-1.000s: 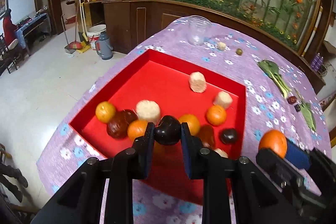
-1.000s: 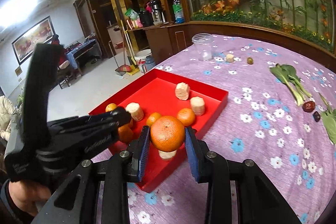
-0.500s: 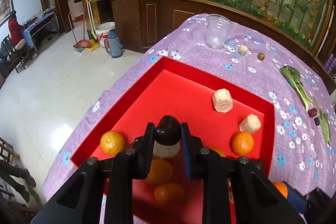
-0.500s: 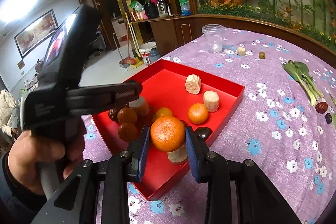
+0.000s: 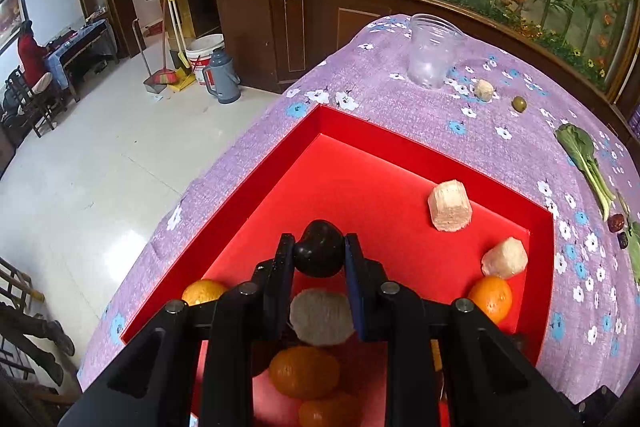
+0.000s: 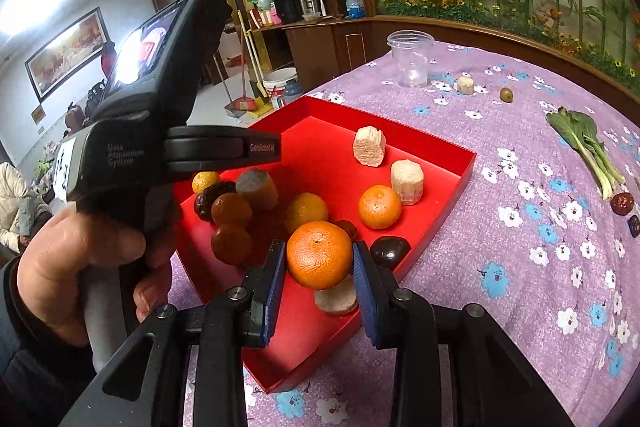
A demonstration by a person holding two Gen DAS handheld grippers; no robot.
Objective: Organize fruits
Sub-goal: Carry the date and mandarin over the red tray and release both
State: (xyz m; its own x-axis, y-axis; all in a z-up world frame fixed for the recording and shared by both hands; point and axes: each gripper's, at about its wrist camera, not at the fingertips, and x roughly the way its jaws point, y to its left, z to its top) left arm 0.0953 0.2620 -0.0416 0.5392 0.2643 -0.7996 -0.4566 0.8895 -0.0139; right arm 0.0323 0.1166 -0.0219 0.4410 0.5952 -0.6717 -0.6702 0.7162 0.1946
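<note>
The left gripper [image 5: 319, 255] is clamped on a dark chestnut [image 5: 320, 254] above the red tray [image 5: 280, 163] — pads pressing both sides. The right gripper [image 6: 319, 259] pinches an orange [image 6: 319, 254], jaws partly apart, over the tray's near corner (other oranges and pale chunks lie inside).

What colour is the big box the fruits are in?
The box is bright red, inside and out. It shows best in the right wrist view.
</note>
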